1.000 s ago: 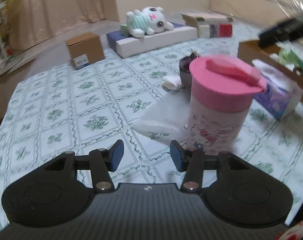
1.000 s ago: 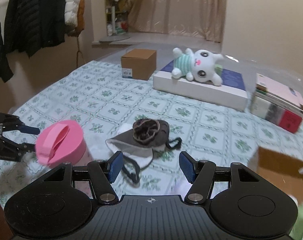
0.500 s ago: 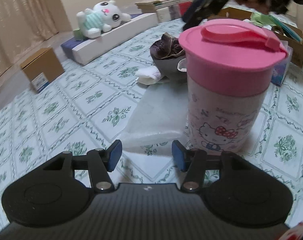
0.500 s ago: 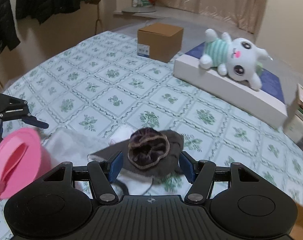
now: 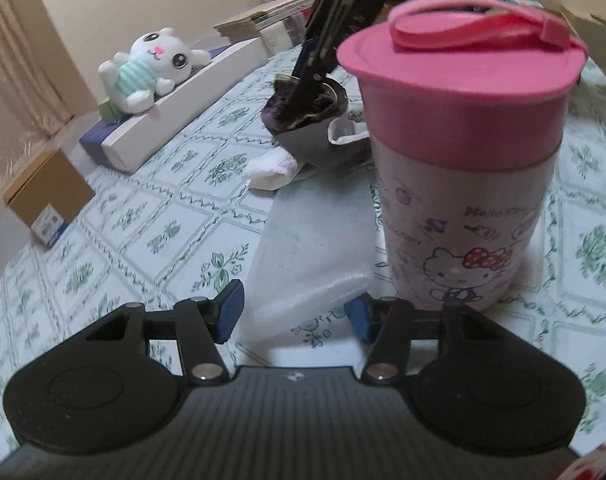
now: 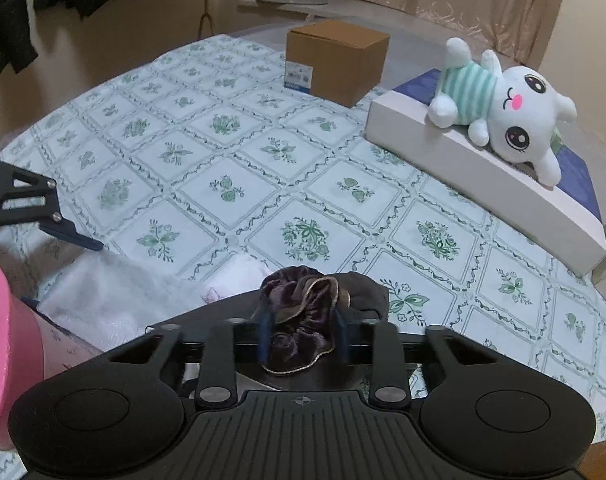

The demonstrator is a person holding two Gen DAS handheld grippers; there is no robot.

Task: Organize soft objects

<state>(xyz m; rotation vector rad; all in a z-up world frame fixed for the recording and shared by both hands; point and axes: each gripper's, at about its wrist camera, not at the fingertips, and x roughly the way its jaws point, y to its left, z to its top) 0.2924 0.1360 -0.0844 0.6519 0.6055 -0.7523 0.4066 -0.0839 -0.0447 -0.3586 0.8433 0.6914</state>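
Observation:
A purple velvet scrunchie (image 6: 299, 308) lies on a dark grey cloth item (image 6: 367, 292) on the flowered tablecloth. My right gripper (image 6: 303, 338) is closing on the scrunchie, whose folds are squeezed between the blue pads. In the left wrist view the same gripper comes down from above into the scrunchie (image 5: 303, 104). My left gripper (image 5: 295, 314) stands open low over the cloth. The near end of a clear plastic bag (image 5: 311, 248) lies between its fingers, untouched. A white sock (image 5: 271, 166) lies beside the grey item.
A tall cup with a pink lid (image 5: 459, 152) stands right of the left gripper. A white plush toy (image 6: 503, 116) lies on a long white box (image 6: 483, 188). A cardboard box (image 6: 335, 60) sits at the far side. Books and an open carton are at the back.
My right gripper came down over the scrunchie and its fingers drew in on it. My left gripper sank and rolled, moving closer to the plastic bag and the cup.

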